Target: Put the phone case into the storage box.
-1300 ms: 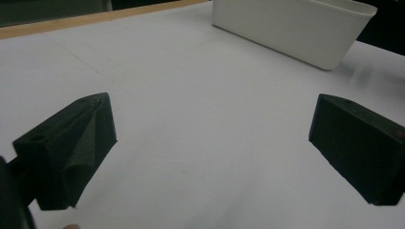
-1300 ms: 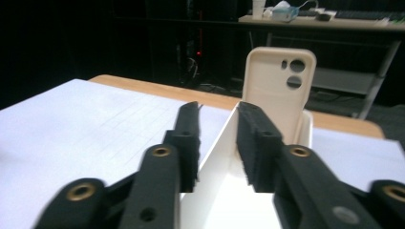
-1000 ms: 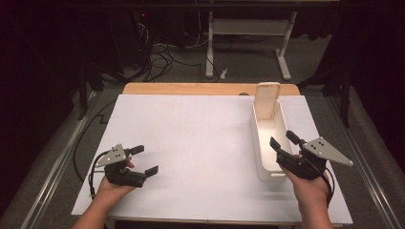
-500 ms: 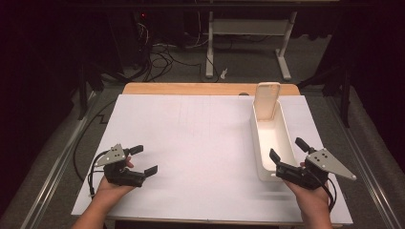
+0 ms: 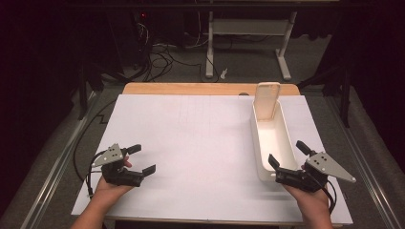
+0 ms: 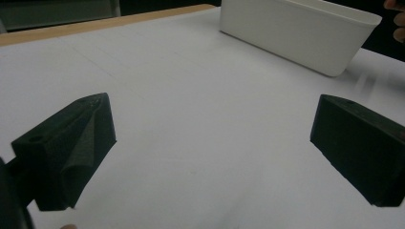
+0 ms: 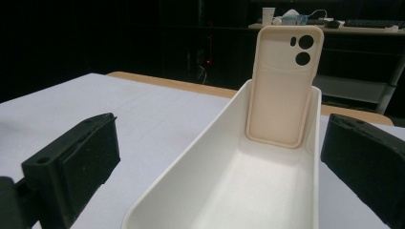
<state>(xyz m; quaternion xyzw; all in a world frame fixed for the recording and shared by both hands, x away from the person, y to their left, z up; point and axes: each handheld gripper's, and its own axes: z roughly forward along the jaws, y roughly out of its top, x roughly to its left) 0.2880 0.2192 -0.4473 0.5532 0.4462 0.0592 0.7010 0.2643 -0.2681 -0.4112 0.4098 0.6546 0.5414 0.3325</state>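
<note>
At the near edge of the white paper-covered table [image 5: 191, 138], the left gripper [image 5: 142, 159] is held in a hand [image 5: 109, 190] well to the left of the long white plastic bin [image 5: 272, 143]. Its two black jaws stand wide apart with nothing between them; in the left gripper view they frame bare white table, with the bin [image 6: 296, 33] beyond them at the upper right.

The right gripper [image 5: 289, 153] sits in the other hand [image 5: 310, 202] at the near end of the bin, a grey three-cornered plate [image 5: 329, 167] on its top. Its jaws are also spread wide and grip nothing; from above one jaw lies just beside the bin's near left corner and the other off its near right side. In the right gripper view, the bin [image 7: 191, 191] runs away between the two jaws.

At the far end of the bin, a beige rubbery phone case [image 7: 284, 86] stands nearly upright, leaning against the end wall, its camera cut-outs at the top. From above, the case [image 5: 266, 99] rises over the bin's rim.

Beyond the bin, a strip of bare wooden tabletop [image 5: 191, 88] shows, and farther off lie dark cables [image 5: 162, 52] on the floor and a white metal frame [image 5: 248, 38].
</note>
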